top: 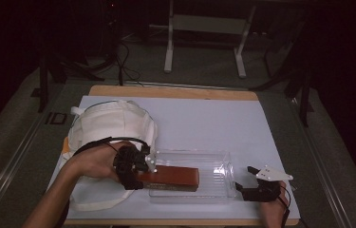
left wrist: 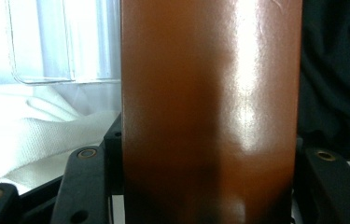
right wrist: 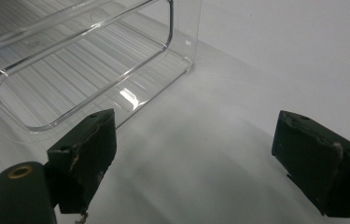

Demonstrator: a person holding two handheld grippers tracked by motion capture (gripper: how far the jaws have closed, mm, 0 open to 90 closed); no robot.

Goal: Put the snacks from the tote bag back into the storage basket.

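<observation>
Your left tool (top: 140, 173) is clamped on one end of the long reddish-brown glossy box (top: 171, 178), which lies level with its far end inside the clear ribbed plastic bin (top: 213, 164) on the white-covered bench (top: 199, 118). Behind your left hand sits the white cloth bag (top: 111, 121). Your right tool (top: 243, 179) rests just beside the bin's end, jaws spread wide with nothing between them

A long, glossy reddish-brown box (top: 173, 177) lies level, low and just left of centre in the high view, its right part reaching over the near wall of a clear plastic bin (top: 216, 167). The bin, ribbed on its floor, sits open-topped at lower centre of the frame on the white sheet.
</observation>
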